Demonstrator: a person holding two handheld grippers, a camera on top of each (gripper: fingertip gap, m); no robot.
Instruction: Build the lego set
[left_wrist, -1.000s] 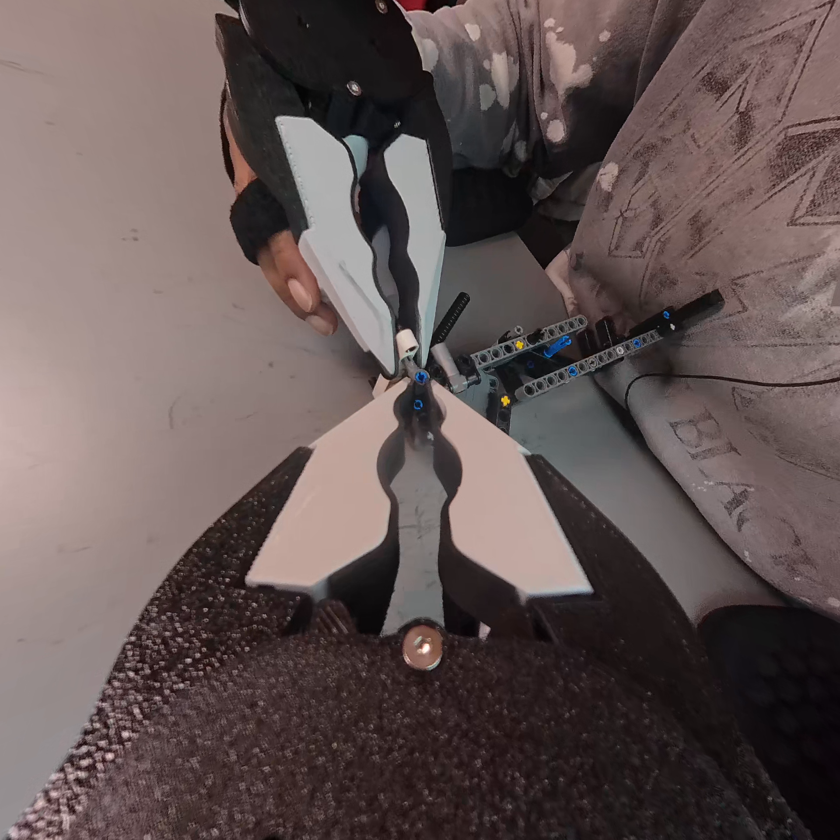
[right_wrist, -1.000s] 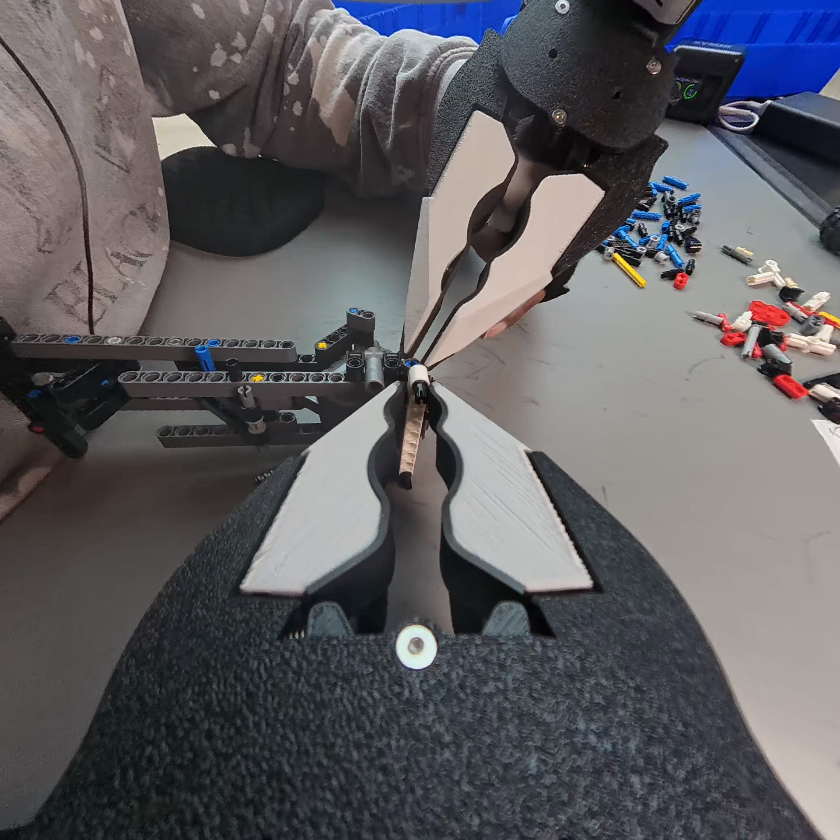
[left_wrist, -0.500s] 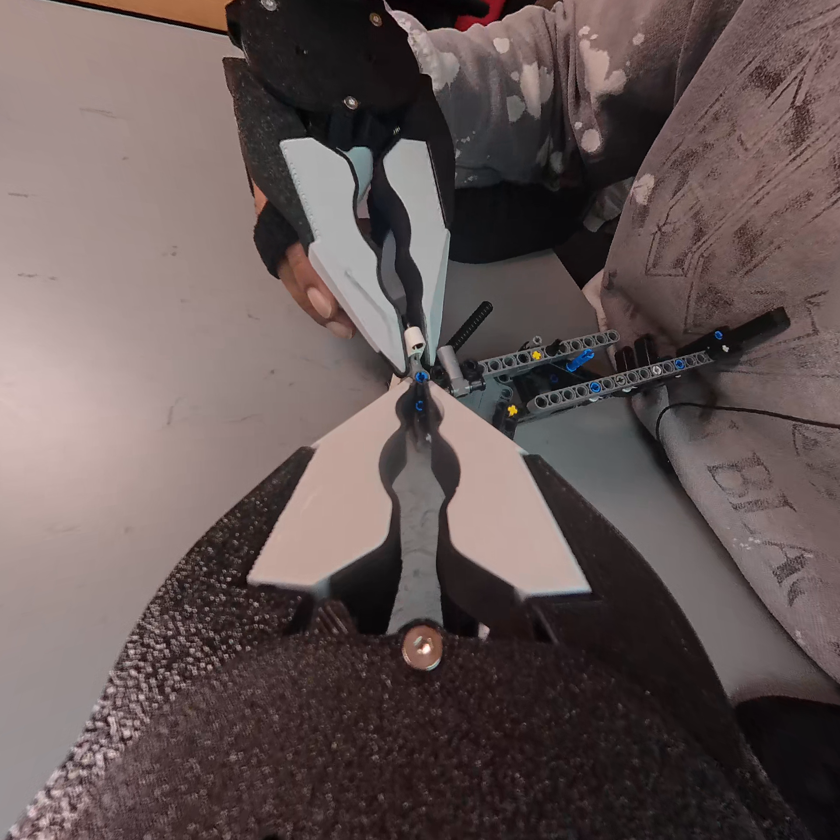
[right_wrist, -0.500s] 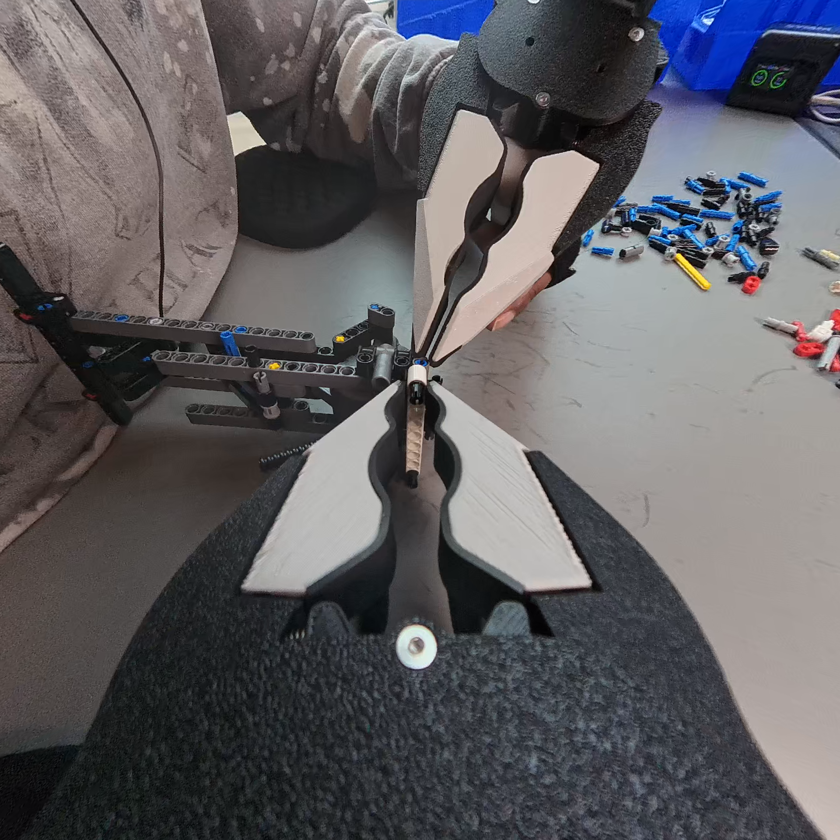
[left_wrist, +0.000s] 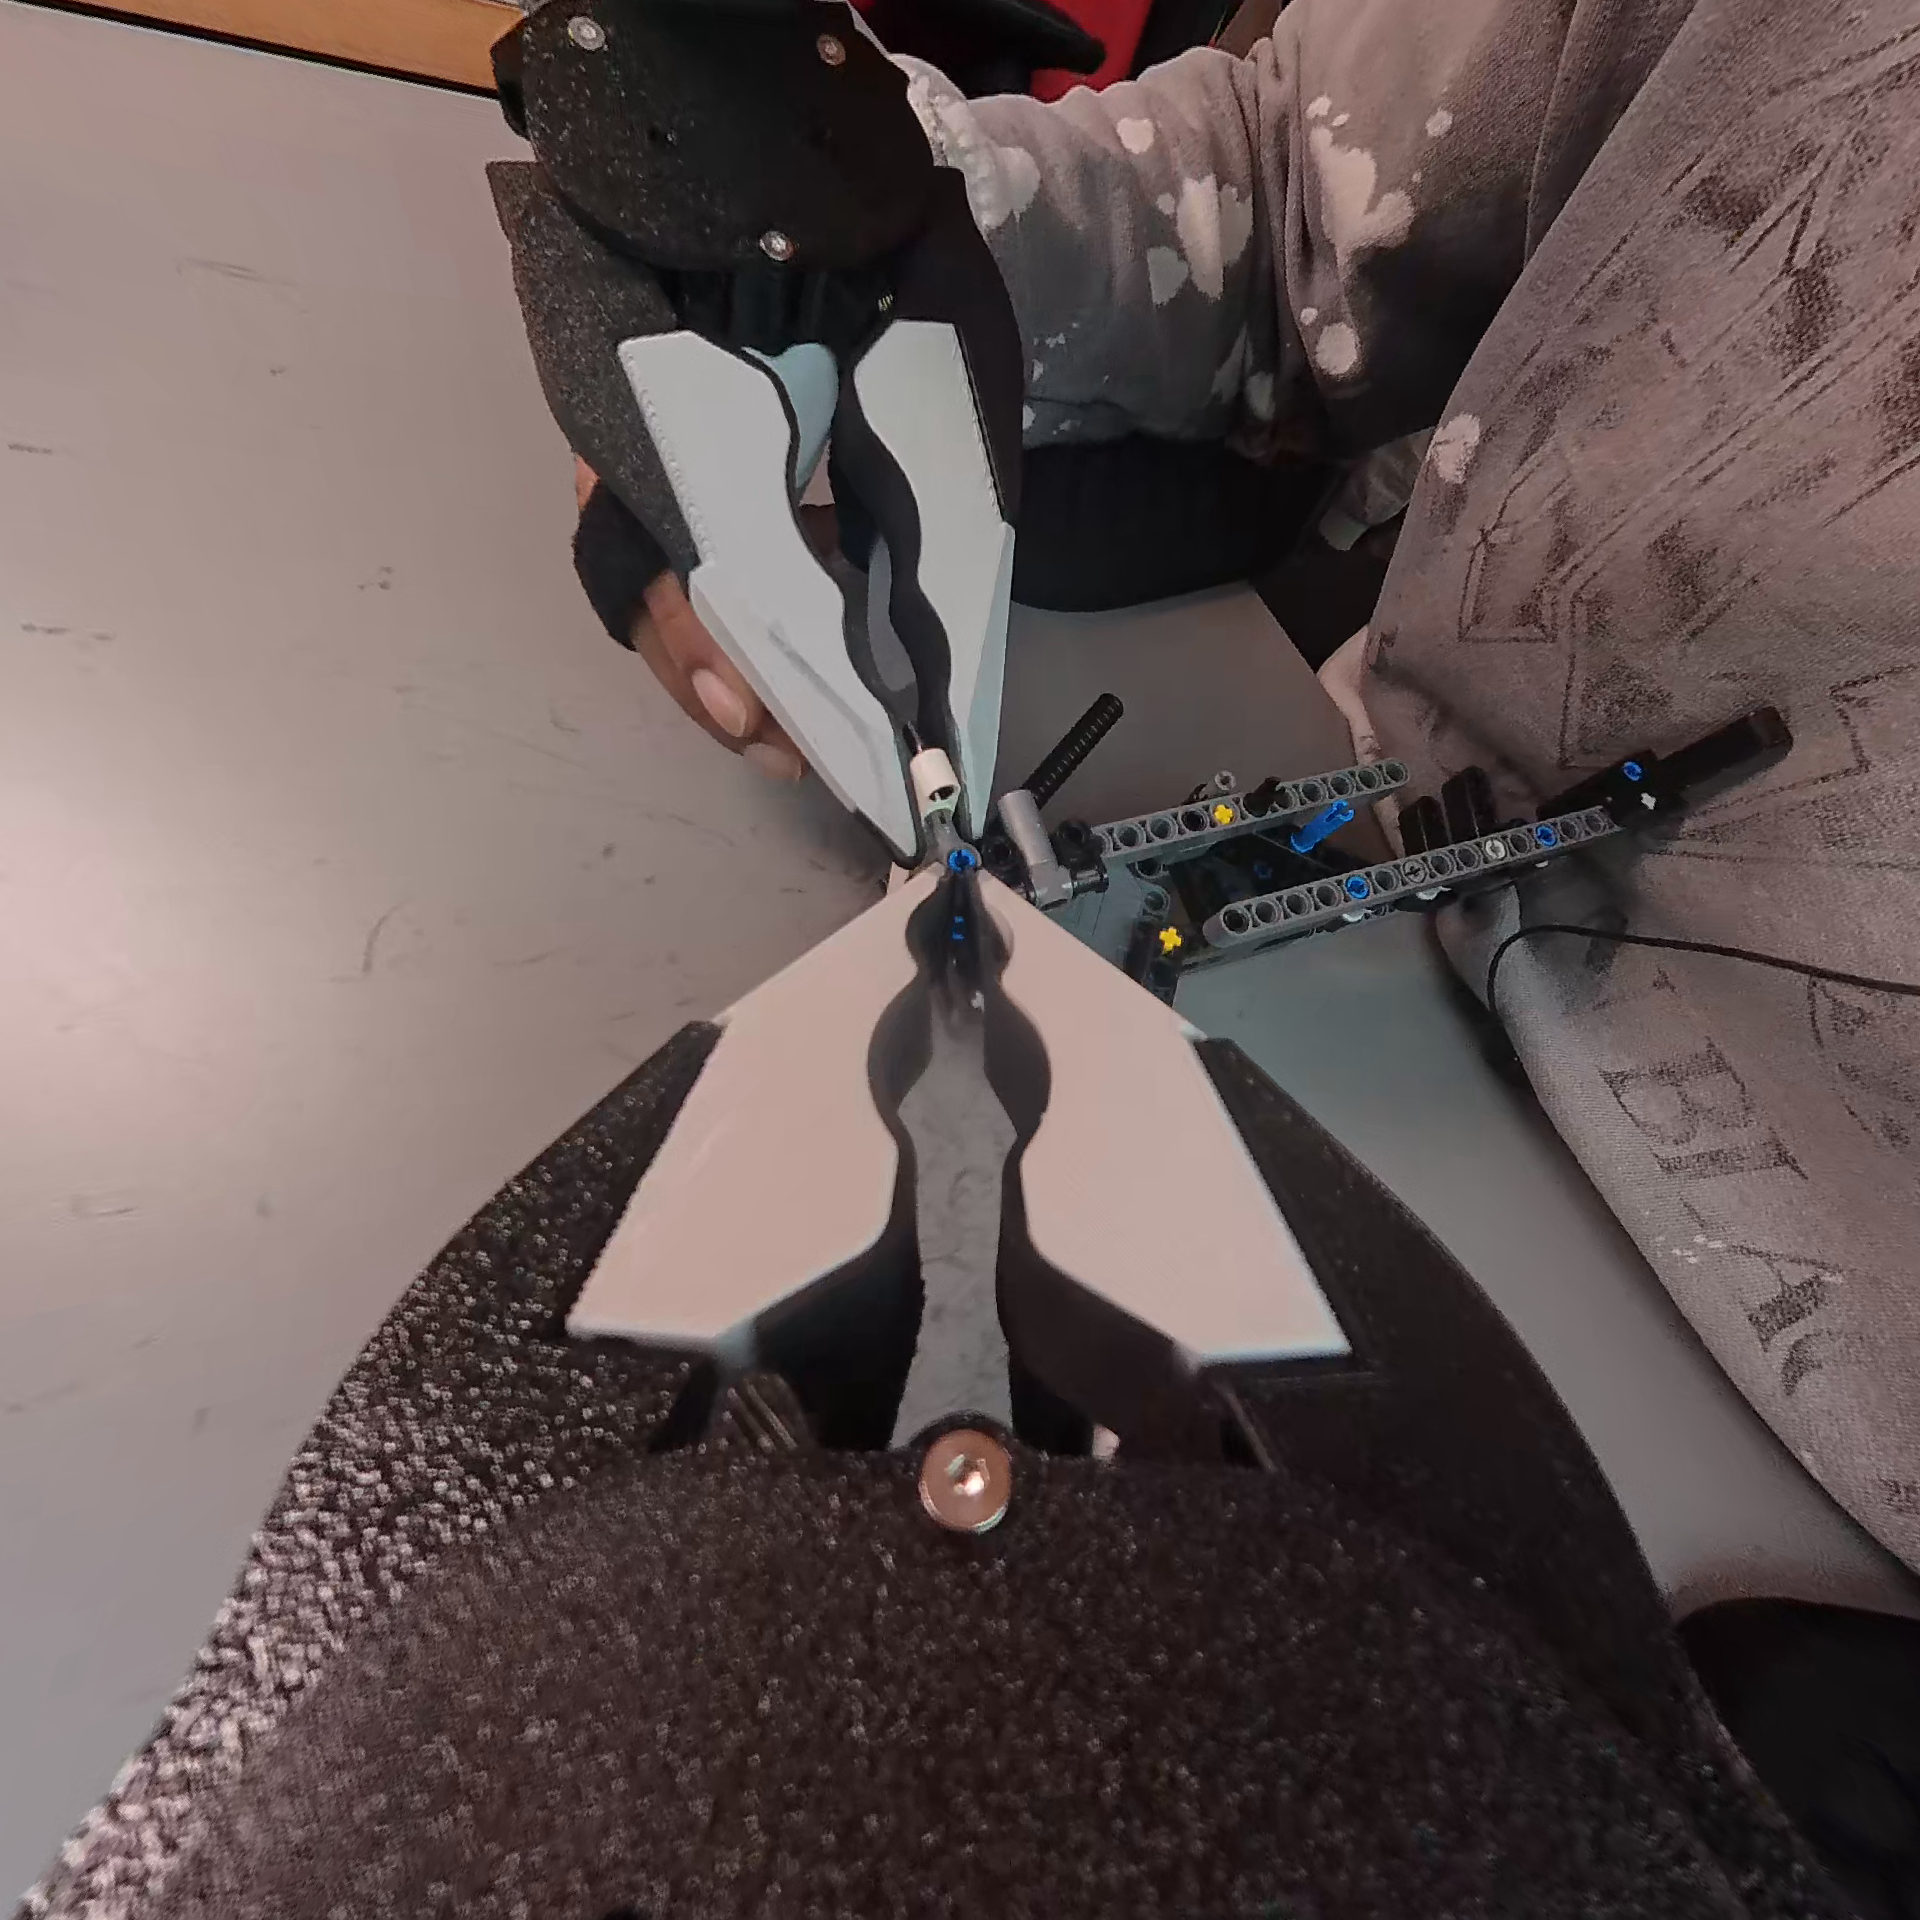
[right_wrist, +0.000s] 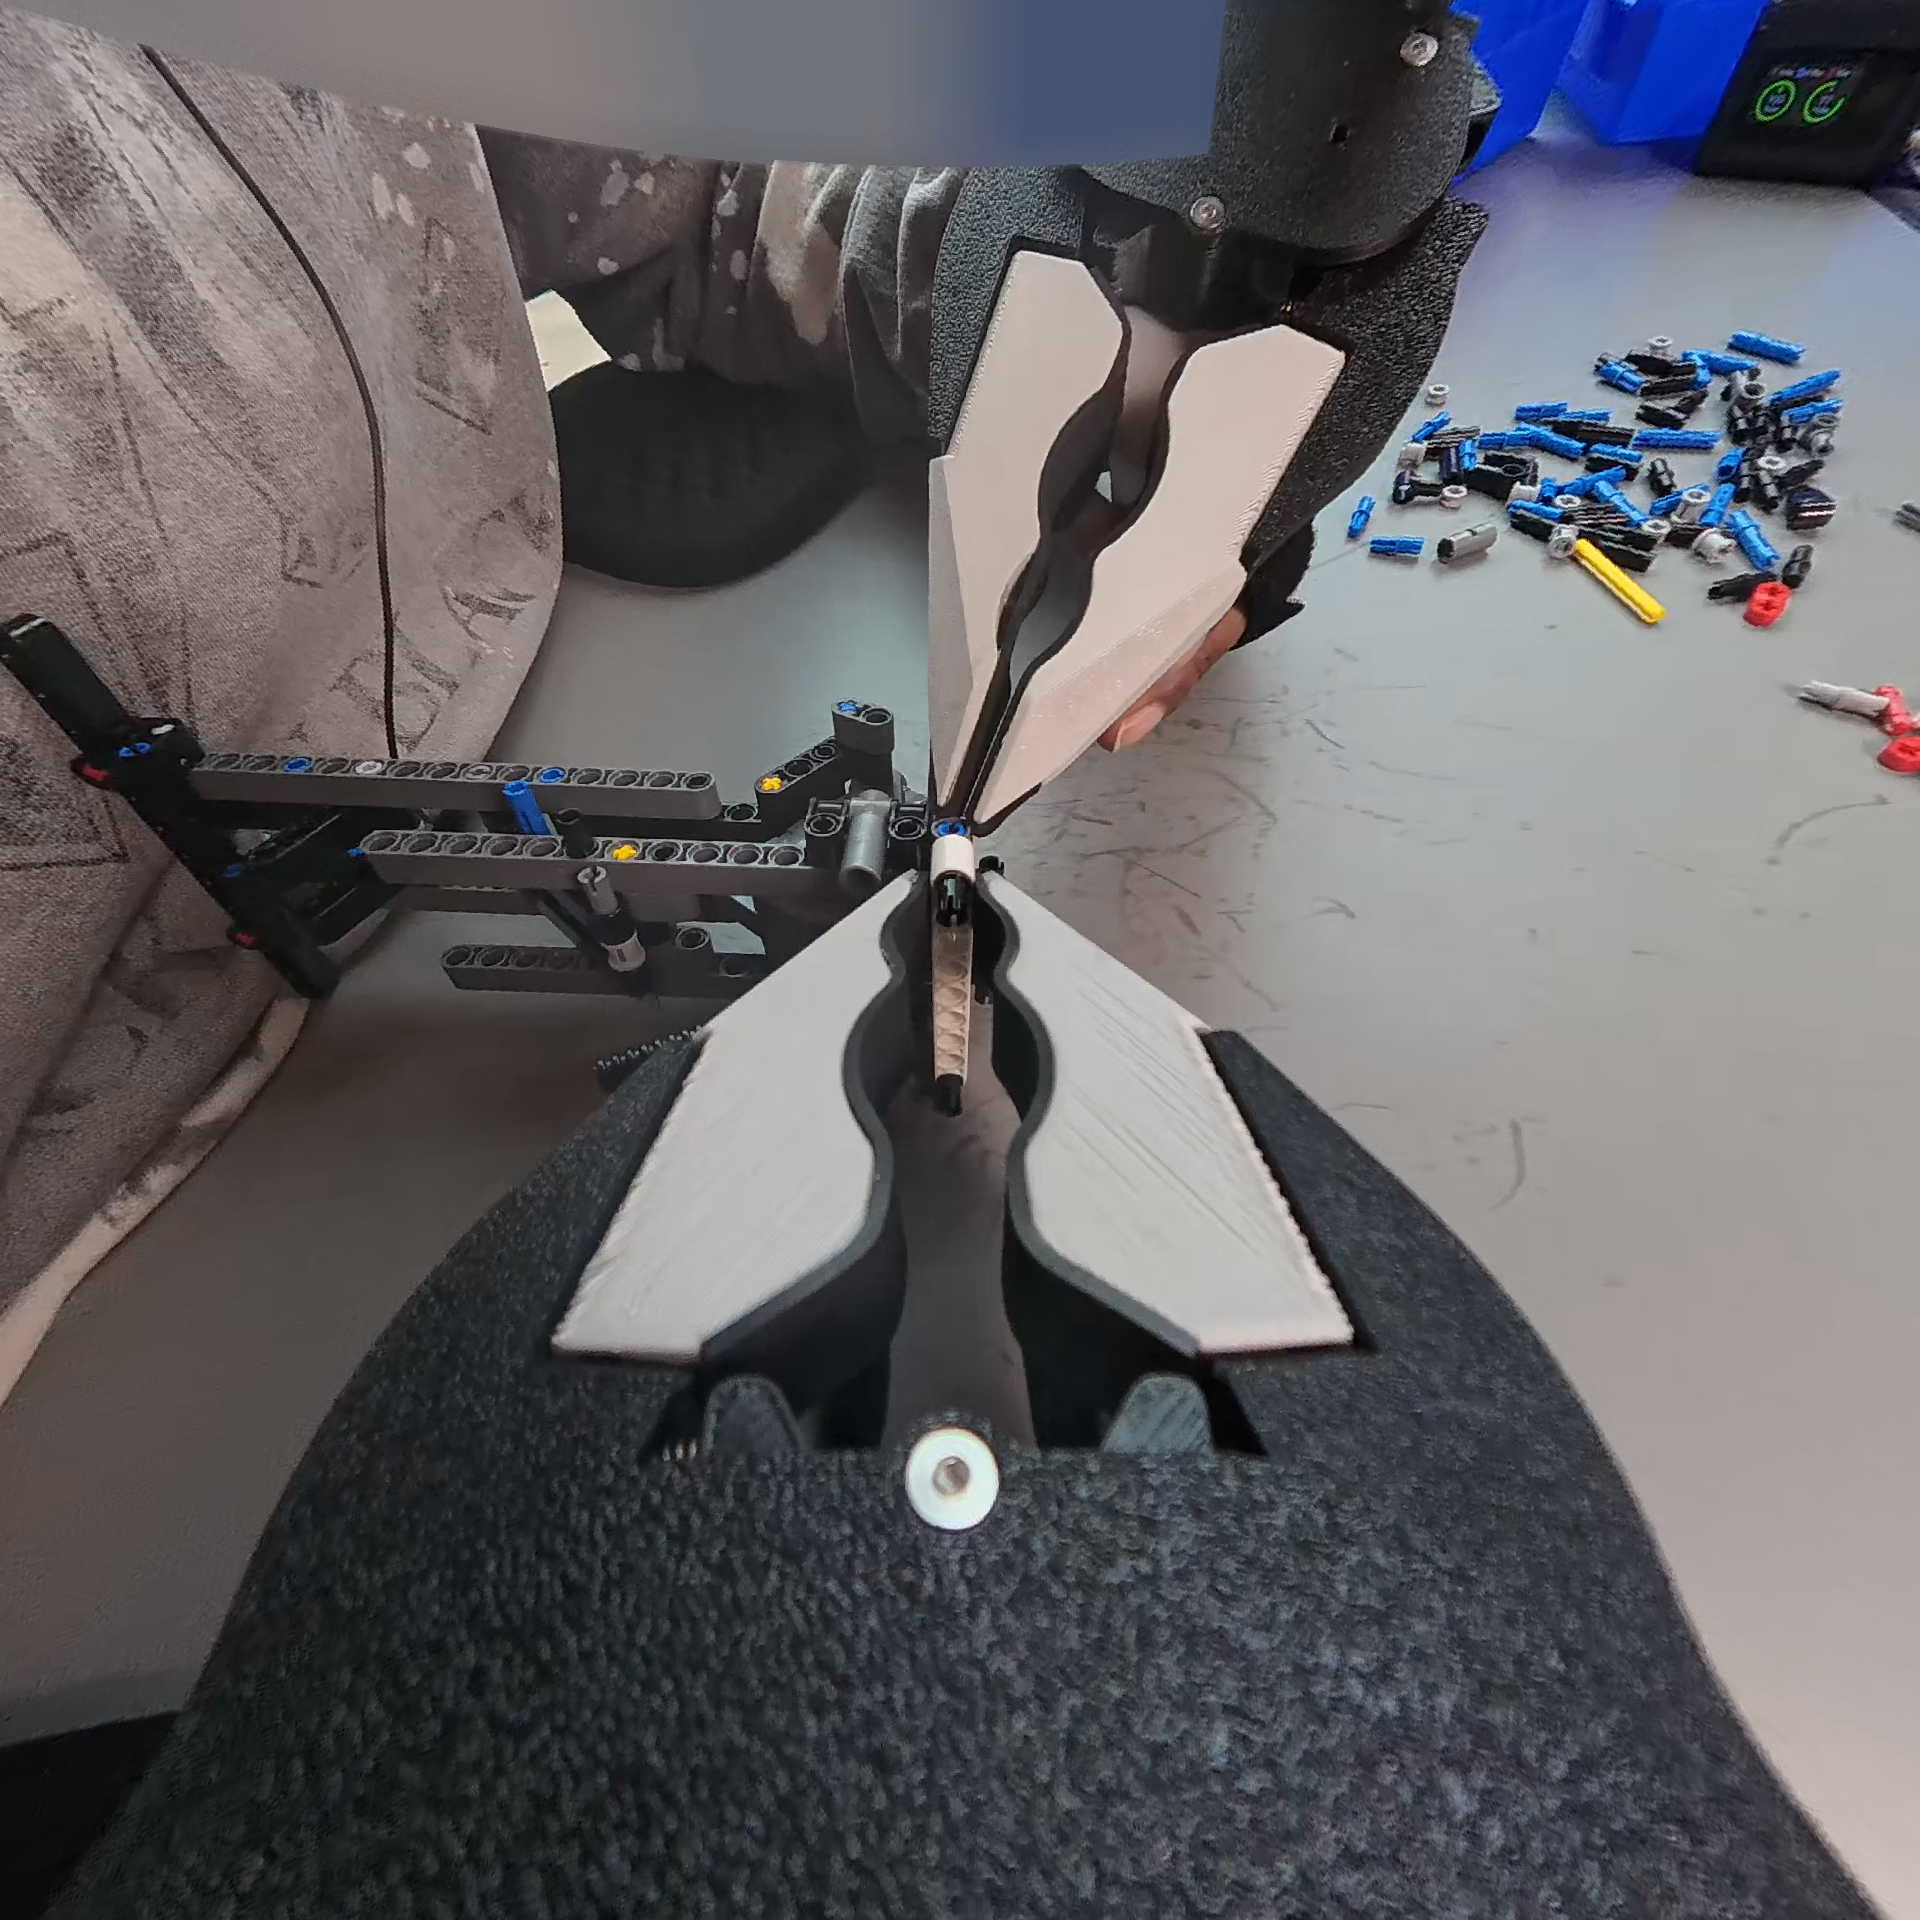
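Observation:
A lego frame of long grey beams (right_wrist: 582, 862) with blue and yellow pins lies on the grey table and reaches toward a person's grey sweatshirt. It also shows in the left wrist view (left_wrist: 1351, 894). My left gripper (left_wrist: 956, 883) is shut on the frame's black end piece with blue pins (left_wrist: 958, 925). My right gripper (right_wrist: 951, 888) is shut on a black axle with a tan ribbed sleeve (right_wrist: 954, 997) and a white bush (right_wrist: 951, 857). The bush tip meets the frame's blue pin. The two grippers (right_wrist: 951, 821) stand tip to tip.
A pile of loose blue, black and grey lego pins (right_wrist: 1662, 468) with a yellow axle lies on the table at right. Some red pieces (right_wrist: 1891, 727) lie at the right edge. Blue bins and a black device (right_wrist: 1808, 104) stand behind. The person's arm rests at the table edge. My two grippers' fingertips are within a few centimetres of each other.
Both grippers have stayed tip to tip and shut. The right wrist view has swung, so the loose pile sits lower and nearer. The frame's far end has shifted slightly against the sweatshirt.

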